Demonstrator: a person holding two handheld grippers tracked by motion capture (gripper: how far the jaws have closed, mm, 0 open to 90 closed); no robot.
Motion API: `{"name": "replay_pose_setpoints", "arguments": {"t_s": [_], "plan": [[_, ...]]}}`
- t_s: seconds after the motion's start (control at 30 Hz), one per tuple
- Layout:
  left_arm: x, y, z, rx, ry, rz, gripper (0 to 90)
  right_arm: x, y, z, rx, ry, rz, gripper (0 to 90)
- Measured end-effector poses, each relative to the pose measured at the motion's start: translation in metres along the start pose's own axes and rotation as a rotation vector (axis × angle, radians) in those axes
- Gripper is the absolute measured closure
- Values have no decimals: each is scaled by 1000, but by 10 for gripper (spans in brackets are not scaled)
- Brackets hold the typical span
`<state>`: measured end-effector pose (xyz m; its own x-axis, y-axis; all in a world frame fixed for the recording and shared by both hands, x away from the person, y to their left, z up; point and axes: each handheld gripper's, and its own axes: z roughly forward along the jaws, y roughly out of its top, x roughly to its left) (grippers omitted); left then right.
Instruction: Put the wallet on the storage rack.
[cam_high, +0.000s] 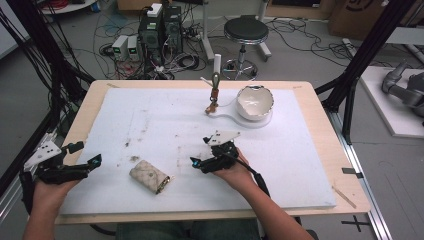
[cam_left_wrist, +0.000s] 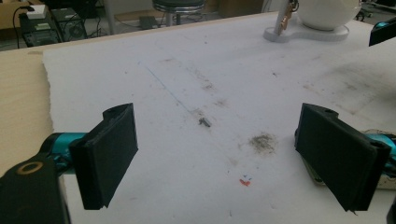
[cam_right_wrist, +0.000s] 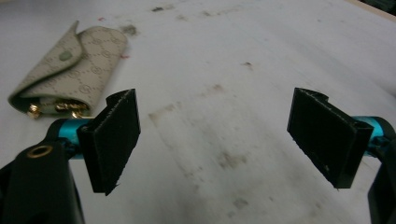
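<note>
A: What are you doing now?

B: I'm getting ready to pick up the pouch (cam_high: 149, 176). It lies flat on the white mat (cam_high: 280, 150), close to my edge of the table (cam_high: 95, 92), between my two claws.

A: Are the claws holding anything?

B: No. My left claw (cam_high: 82, 154) has its jaws wide apart with nothing in them, out near the left edge of the mat. My right claw (cam_high: 206, 150) is spread wide too, and it holds nothing. The pouch is just to its left.

A: So what comes next?

B: I think a claw has to move over the pouch, go down low, and squeeze it by its sides. The pouch looks soft and thin, so I must come in low.

A: And farther back?

B: A white bowl (cam_high: 255, 102) sits on a stand (cam_high: 235, 119), with keys (cam_high: 214, 95) hanging beside it.
</note>
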<state>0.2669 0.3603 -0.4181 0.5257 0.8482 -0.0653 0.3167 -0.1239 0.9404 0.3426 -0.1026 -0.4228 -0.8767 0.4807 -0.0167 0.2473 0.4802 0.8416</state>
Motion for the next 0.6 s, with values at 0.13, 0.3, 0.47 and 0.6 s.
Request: {"name": "replay_pose_setpoints", "arguments": {"t_s": [0.13,0.3,0.47,0.6], "plan": [[0,-2,-4,6,8,3,131,12,6,13,11,40,-8,173],[0,-5,-10,12,19,1,131,27,13,27,23,74,-15,173],[-2,-6,-13,16,22,6,131,44,19,42,50,113,-32,173],[-2,-8,-16,22,27,9,131,55,22,51,65,140,-43,173]]}}
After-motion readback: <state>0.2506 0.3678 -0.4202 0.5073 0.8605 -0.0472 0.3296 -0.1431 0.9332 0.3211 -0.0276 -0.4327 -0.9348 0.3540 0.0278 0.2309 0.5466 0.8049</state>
